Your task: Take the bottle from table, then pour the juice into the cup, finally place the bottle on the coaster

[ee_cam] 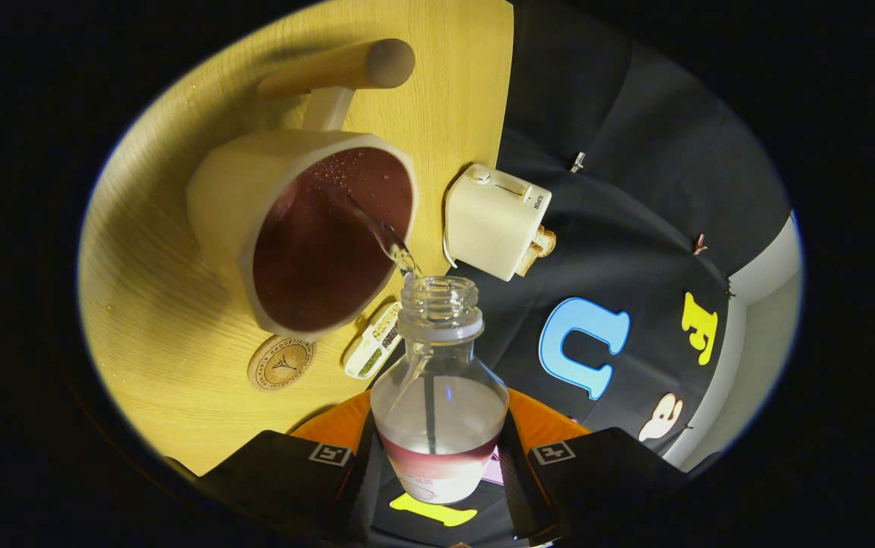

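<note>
Tongs point(439, 457) around bottle point(439, 411), over table point(156, 304)

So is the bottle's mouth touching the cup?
Apart. In the gripper view, the bottle mouth sits short of the cup rim, with a thin stream bridging the gap.

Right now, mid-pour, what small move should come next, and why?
Probably keep the bottle tilted a moment longer: the gripper is shut on it, a thin stream runs from its mouth into the cup, and some juice remains inside. Then tip it upright for the coaster.
</note>
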A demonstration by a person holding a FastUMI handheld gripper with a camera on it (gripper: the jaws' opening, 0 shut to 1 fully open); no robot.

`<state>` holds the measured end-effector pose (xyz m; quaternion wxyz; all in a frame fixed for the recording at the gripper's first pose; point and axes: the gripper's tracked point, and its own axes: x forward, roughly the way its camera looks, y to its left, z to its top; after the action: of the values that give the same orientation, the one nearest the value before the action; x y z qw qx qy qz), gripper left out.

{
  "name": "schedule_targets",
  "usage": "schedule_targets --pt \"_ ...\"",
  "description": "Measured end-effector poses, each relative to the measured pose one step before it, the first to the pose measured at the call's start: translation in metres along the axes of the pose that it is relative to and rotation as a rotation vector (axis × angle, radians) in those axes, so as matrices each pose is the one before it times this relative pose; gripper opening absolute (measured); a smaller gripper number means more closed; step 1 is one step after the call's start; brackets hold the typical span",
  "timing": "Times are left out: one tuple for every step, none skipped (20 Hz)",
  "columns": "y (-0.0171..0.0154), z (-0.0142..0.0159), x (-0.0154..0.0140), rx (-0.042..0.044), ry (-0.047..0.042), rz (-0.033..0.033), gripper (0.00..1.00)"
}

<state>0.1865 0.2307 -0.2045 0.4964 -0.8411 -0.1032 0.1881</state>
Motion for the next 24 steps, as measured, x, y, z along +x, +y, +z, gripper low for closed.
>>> schedule_targets --pt "-0.00084 -0.00104 0.0007 -0.01061 -0.0024 -0.00002 0.7" --pt "0.0006 -0.0008 0.00051 -0.00733 0.00066 0.00249 0.7" --pt "-0.00018 0.00059 -0.00231 -0.00414 -0.00302 -0.00297 0.7" --pt "-0.00191 -0.00024 -0.00044 -0.0044 -0.00229 -0.00322 0.7" --pt "-0.00101 0.00144 -0.00016 -0.00697 -0.00299 -0.00203 0.7" --pt "-0.00126 0.00038 -0.00071 -0.00949 -0.00331 -0.00263 0.7" --pt "-0.00074 0.00145 0.00133 -0.00935 -0.00393 -0.00246 0.7" --pt "0.00055 -0.00045 -0.00011 -0.00726 -0.00211 0.00166 0.7" --pt "0.00063 0.00013 0.00085 -0.00454 -0.00158 0.00349 0.7" --pt "-0.00062 -0.00107 0.00012 -0.0048 0.00169 0.00125 0.7" --pt "-0.00099 -0.00056 0.00018 -0.00566 0.0018 -0.00179 0.7" --pt "-0.00011 -0.00138 -0.00036 -0.00495 0.00224 0.0003 0.7" --pt "-0.00042 -0.0003 0.0007 -0.00705 -0.00035 -0.00205 0.7" --pt "-0.00136 -0.00122 -0.00005 -0.0103 0.00078 -0.00207 0.7" --pt "-0.00112 -0.001 -0.00045 -0.01047 -0.00237 -0.0031 0.7" --pt "-0.00103 -0.0013 0.00012 -0.01001 -0.00068 -0.00147 0.7" --pt "0.00004 -0.00111 0.00178 -0.00763 0.00073 -0.00091 0.7" --pt "0.00039 -0.00218 -0.00092 -0.00696 0.00351 0.00157 0.7" --pt "0.00055 -0.00178 -0.00017 -0.00658 0.00263 0.00109 0.7" --pt "-0.00038 -0.00069 -0.0012 -0.00617 0.0013 -0.00041 0.7" --pt "0.00015 0.00008 0.00032 -0.00589 0.0004 0.00094 0.7" --pt "-0.00138 -0.00021 -0.00118 -0.007 -0.00065 -0.00204 0.7" --pt "-0.00066 0.00034 -0.00124 -0.00518 -0.00087 -0.00014 0.7" --pt "-0.00059 0.00004 -0.00079 -0.00533 0.00053 -0.00002 0.7"
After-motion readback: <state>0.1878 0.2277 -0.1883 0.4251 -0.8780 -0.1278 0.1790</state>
